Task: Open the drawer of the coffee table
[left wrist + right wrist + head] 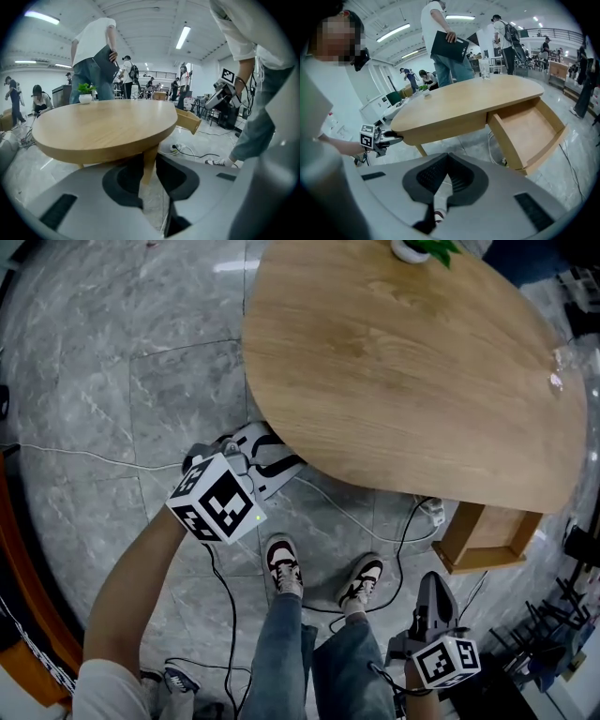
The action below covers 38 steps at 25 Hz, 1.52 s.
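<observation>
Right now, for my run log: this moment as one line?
drawer: pulled out, empty | left tool: slightly open, at table edge | right tool: shut, empty, clear of drawer

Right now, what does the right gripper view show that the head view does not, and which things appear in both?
Only the right gripper view shows the wide bare inside of the drawer, a standing person with a dark folder, and the right gripper with its jaws shut on nothing. Only the head view shows that gripper's marker cube and the wearer's jeans. Both show the wooden table, the pulled-out drawer, the potted plant and the left gripper at the table's edge.
</observation>
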Available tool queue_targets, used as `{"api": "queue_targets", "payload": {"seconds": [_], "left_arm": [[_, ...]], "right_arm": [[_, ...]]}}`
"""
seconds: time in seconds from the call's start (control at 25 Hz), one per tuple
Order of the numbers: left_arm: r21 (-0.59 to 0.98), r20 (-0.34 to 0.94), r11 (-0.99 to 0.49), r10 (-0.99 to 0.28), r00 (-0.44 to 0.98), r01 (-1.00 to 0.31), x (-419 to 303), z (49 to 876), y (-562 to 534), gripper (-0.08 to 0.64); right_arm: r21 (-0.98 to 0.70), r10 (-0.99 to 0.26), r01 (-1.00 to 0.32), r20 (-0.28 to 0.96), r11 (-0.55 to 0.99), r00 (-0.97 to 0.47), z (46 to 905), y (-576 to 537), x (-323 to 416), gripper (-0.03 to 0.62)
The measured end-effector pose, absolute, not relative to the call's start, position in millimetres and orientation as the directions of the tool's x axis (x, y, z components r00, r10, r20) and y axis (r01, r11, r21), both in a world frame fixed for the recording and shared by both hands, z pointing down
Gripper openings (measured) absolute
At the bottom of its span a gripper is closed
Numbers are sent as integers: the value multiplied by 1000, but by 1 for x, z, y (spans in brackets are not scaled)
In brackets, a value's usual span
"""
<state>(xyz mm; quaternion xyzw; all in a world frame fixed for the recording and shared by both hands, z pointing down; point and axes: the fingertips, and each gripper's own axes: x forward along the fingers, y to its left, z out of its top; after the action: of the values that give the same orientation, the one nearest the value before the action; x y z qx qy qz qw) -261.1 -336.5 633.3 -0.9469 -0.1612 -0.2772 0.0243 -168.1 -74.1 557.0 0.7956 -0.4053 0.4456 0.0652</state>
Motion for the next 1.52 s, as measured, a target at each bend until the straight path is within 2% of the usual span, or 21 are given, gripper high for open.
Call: {"api": "queue_targets", "payload": {"seconds": [0.68, 1.12, 1.52], "left_arm": [[49, 538, -932, 327, 777, 358, -271, 632, -324, 72], [2, 577, -893, 369, 729, 450, -276, 633, -316, 66], [25, 585, -864, 421, 693, 503, -291, 628, -294, 64]], "right_arm": [[-265, -592, -709, 763, -653, 261, 566, -76, -172, 0], [-273, -593, -697, 760, -663, 266, 569, -72, -174, 0], [-272, -599, -707, 757, -653, 262, 569, -75, -173, -1]]}}
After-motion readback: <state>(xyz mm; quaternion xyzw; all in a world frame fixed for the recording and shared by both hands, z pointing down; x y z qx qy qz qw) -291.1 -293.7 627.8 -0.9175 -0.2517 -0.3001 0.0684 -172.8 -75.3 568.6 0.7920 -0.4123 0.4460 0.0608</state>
